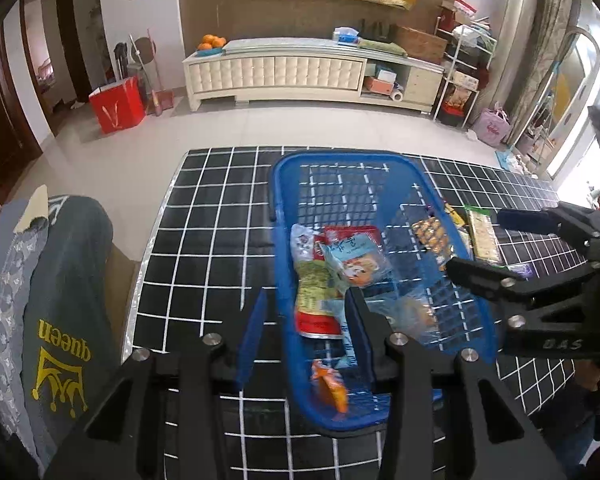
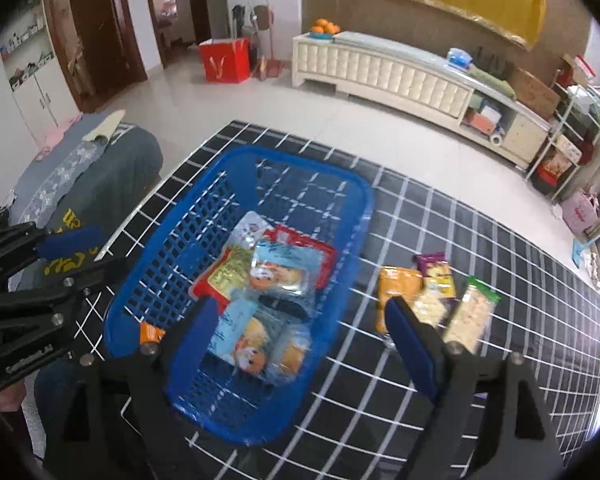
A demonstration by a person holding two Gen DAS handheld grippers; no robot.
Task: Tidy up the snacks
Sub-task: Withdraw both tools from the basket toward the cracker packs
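A blue plastic basket (image 1: 284, 184) (image 2: 352, 200) stands on the black grid table and holds several snack packets (image 1: 340, 264) (image 2: 276, 268). My left gripper (image 1: 306, 320) is open, its jaws on either side of the basket's left wall, with nothing between the pads. My right gripper (image 2: 300, 328) is open and empty above the basket's right rim; it also shows at the right of the left wrist view (image 1: 476, 240). Three snack packets lie on the table right of the basket: an orange one (image 2: 396, 292), a purple one (image 2: 436, 276) and a green-topped one (image 2: 476, 312).
The black table with white grid lines (image 1: 204, 216) (image 2: 480, 360) ends at a near left edge. A chair draped with grey "queen" cloth (image 1: 56, 300) stands left of it. A cream cabinet (image 1: 276, 68) and red bag (image 1: 118, 106) stand across the floor.
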